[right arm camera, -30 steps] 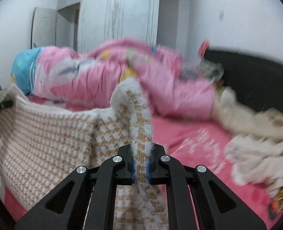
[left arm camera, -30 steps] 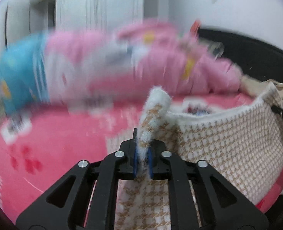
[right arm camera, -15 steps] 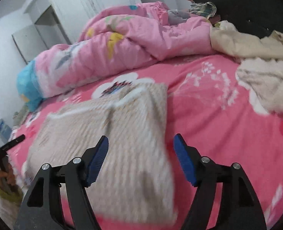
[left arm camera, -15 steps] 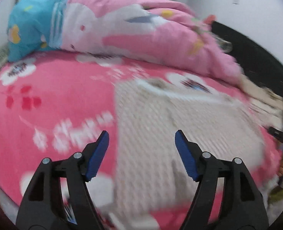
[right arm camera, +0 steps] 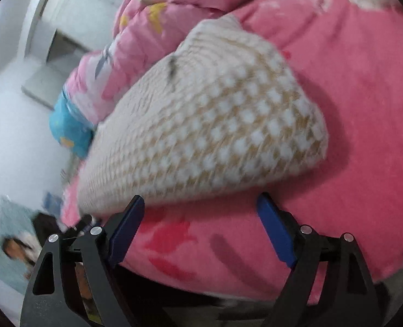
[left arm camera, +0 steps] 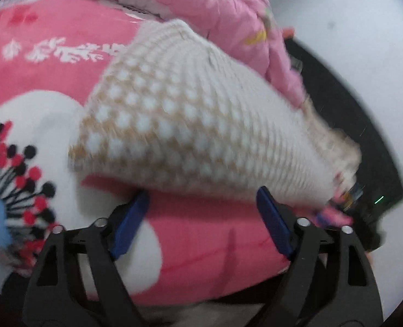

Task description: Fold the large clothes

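A cream and tan houndstooth knit garment (left arm camera: pixel 190 125) lies folded flat on the pink bed cover (left arm camera: pixel 207 239). My left gripper (left arm camera: pixel 201 218) hangs just short of its near edge, jaws still opening wide, blue pads bare and nothing between them. The right wrist view shows the same knit (right arm camera: pixel 209 136) from the other side. My right gripper (right arm camera: pixel 201 220) sits just before its near hem, jaws also opening, with only pink cover between the fingers. Both views are tilted and blurred.
A rumpled pink quilt (left arm camera: pixel 228 19) with a blue end (right arm camera: pixel 68 128) is heaped at the back of the bed. A black headboard (left arm camera: pixel 365 125) curves along the right in the left wrist view. A white wardrobe (right arm camera: pixel 46 41) stands beyond the bed.
Both grippers let go of the knit's corners, which they held up a second ago, and their jaws spread wide. The garment dropped flat. Both grippers sank toward the near bed edge and rolled.
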{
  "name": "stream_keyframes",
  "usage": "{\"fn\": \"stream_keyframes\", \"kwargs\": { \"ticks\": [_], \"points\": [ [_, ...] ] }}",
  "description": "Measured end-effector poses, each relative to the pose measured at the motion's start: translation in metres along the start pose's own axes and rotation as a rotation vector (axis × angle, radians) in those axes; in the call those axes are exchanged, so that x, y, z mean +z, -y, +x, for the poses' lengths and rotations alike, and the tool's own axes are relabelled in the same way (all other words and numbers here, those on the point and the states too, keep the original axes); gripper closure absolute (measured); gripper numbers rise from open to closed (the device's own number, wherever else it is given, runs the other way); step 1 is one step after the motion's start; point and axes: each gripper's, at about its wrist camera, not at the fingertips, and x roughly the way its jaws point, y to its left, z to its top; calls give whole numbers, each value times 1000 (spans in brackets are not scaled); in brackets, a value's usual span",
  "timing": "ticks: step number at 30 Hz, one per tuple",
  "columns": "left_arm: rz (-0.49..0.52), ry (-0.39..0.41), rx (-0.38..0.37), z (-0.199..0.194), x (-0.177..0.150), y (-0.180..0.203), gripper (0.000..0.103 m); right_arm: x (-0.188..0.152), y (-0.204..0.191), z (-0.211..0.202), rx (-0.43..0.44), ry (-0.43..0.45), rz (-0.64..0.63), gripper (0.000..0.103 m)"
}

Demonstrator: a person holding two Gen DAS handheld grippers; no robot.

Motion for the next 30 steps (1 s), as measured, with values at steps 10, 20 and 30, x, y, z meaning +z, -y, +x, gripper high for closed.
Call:
{"fn": "stream_keyframes", "kwargs": {
  "ticks": [10, 20, 30],
  "points": [
    [-264, 152, -110, 8, 16, -30, 20, 22, 30, 6, 120, 134, 264, 21],
    [-58, 239, 238, 3, 26, 17, 61, 26, -24, 15, -259, 285, -34, 64],
    [299, 292, 390, -37, 18, 90, 90, 19, -78, -44, -313, 383, -282, 94]
  ]
}}
